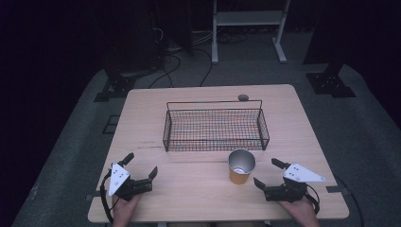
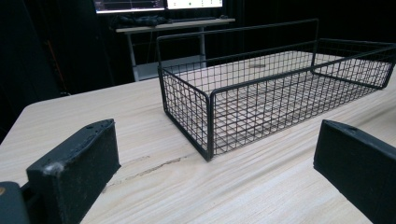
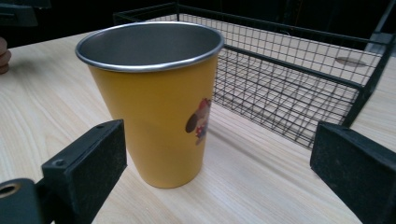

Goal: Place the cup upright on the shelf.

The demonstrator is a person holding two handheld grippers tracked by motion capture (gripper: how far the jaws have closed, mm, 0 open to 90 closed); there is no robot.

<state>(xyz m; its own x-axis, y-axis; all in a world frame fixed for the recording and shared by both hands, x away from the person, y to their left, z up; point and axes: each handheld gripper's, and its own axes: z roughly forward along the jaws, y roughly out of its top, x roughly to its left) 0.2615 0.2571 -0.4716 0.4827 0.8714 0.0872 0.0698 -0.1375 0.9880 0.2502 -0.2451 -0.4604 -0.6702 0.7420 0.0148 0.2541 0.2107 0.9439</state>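
A light wooden table (image 1: 198,189) seen from above in a dim room, with a person's two hands entering from the near edge, each holding a black two-jaw gripper. A yellow metal cup (image 1: 241,166) with a silver rim and bare steel inside stands upright on the table, just in front of a black wire basket (image 1: 215,127) that sits near the table's middle with its long side facing the person. The cup is outside the basket, close to its near right corner but not touching it. The right gripper (image 1: 269,173) rests low on the table just right of the cup, jaws spread wide with nothing between them; in the right gripper view the cup (image 3: 154,98) stands near, toward the left jaw, showing a small cartoon figure on its side, with the basket (image 3: 299,79) behind it. The left gripper (image 1: 140,166) lies well apart at the near left, jaws likewise spread and empty, facing the basket's (image 2: 261,98) corner in the left gripper view.
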